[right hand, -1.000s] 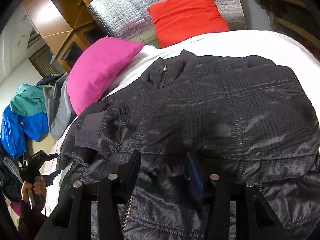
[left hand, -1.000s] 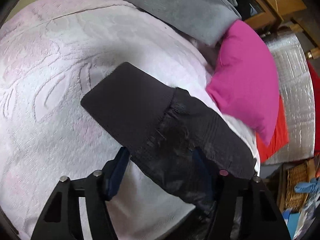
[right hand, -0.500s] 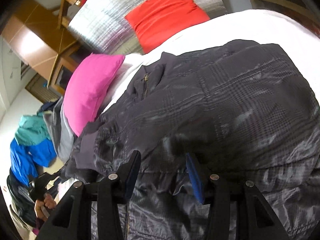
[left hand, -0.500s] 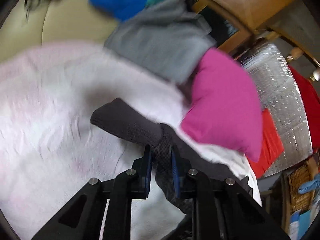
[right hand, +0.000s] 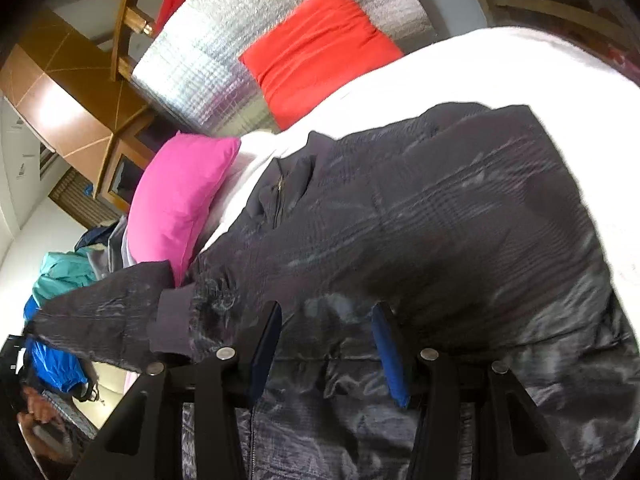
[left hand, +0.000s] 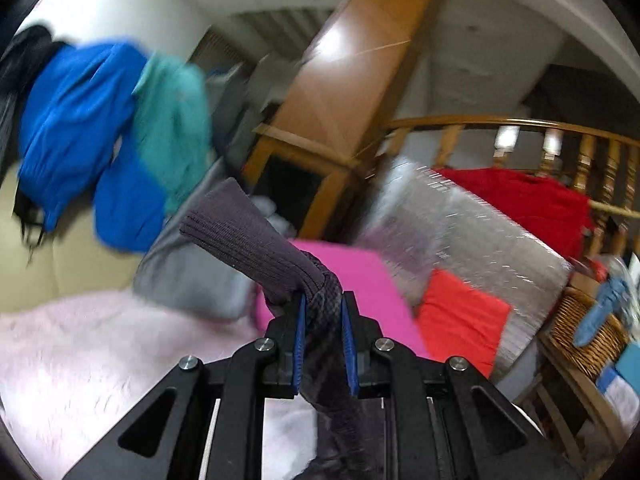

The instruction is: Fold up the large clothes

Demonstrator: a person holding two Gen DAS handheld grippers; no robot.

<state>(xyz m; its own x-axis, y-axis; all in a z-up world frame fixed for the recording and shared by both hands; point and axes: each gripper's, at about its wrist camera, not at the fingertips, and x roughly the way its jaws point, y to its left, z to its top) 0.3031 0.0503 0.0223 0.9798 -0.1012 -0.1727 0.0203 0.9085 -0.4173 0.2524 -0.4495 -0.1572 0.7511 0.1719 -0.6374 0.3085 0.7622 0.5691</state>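
Left gripper [left hand: 323,320]: jaws closed on the sleeve [left hand: 316,320] of the dark jacket, just behind its ribbed cuff [left hand: 248,246]; blue pads [left hand: 299,336] press the fabric from both sides. The jaws have just been closing, with the sleeve between them.
Ribbed cuff: grey-purple knit, standing up and to the left beyond the fingertips, clear of the bed.
Right gripper [right hand: 326,344]: jaws apart, poised over the lower front of the jacket [right hand: 440,216]; whether the pads [right hand: 390,360] touch the fabric cannot be told.
Jacket: dark, shiny, faintly checked; spread front-up on the white bedcover [right hand: 460,68], collar and zip pull toward the pillows, one sleeve stretched out to the left off the body.
Bedcover: pale pink-white and textured in the left wrist view [left hand: 100,352].
Pink pillow [right hand: 180,196]: just beside the jacket's shoulder, at the bed's head end.
Orange-red pillow [right hand: 320,44]: leaning on a silver quilted panel [right hand: 208,52], apart from the jacket.
Other clothes: blue garment [left hand: 80,120] and teal garment [left hand: 172,128] hanging at the left; grey fabric [left hand: 188,276] lying below them.
Background: wooden cabinet [left hand: 344,68], wooden railing [left hand: 560,136], wicker basket [left hand: 588,340].
Image quality: left wrist view motion-blurred.
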